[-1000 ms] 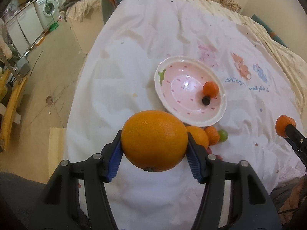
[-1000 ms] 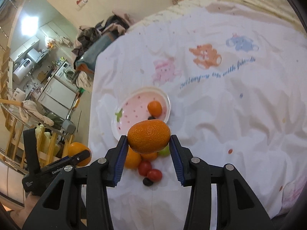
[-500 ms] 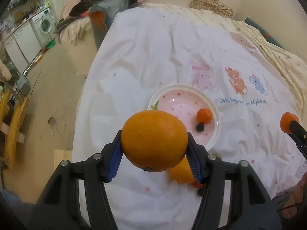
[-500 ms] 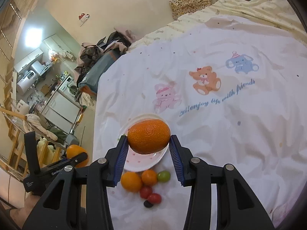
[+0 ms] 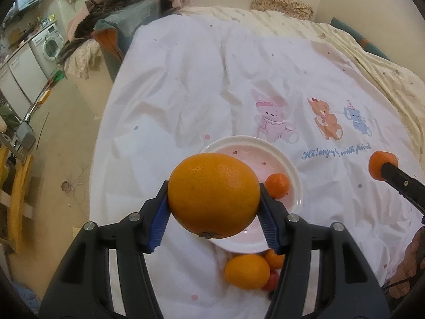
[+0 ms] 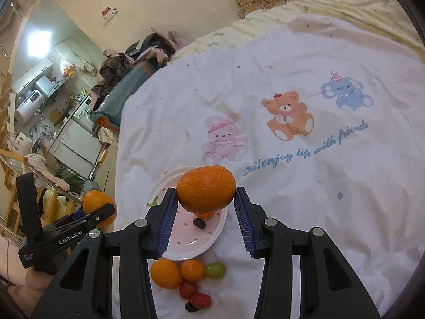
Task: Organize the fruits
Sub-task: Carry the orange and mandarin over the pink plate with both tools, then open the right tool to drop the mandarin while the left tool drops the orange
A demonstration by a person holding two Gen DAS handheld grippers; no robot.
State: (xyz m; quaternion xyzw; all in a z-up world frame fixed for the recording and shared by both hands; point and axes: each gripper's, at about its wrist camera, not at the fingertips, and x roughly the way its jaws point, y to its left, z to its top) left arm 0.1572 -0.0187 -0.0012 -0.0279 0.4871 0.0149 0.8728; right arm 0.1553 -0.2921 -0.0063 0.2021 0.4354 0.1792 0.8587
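My left gripper (image 5: 213, 222) is shut on a large orange (image 5: 213, 195), held in the air above the near side of a pink plate (image 5: 297, 178). The plate holds a small tangerine (image 5: 277, 185) and a dark grape (image 6: 199, 223). My right gripper (image 6: 205, 219) is shut on a mandarin (image 6: 206, 188), also above the plate (image 6: 186, 250). On the sheet in front of the plate lie an orange (image 6: 166, 273), a tangerine (image 6: 193, 269), a green grape (image 6: 215, 270), two red tomatoes (image 6: 195, 295) and a dark grape (image 6: 191, 306). Each gripper shows in the other's view.
The white bed sheet (image 6: 305, 186) has printed animals and blue lettering. The bed's left edge drops to the floor (image 5: 58, 143). Clothes (image 5: 119, 8) are piled at the head end, a patterned pillow (image 5: 281, 2) lies at the far side. A hand (image 5: 409, 265) shows at lower right.
Both grippers have pulled back toward me with their fruits, so the plate and loose fruits sit lower in the views. The grips are unchanged.
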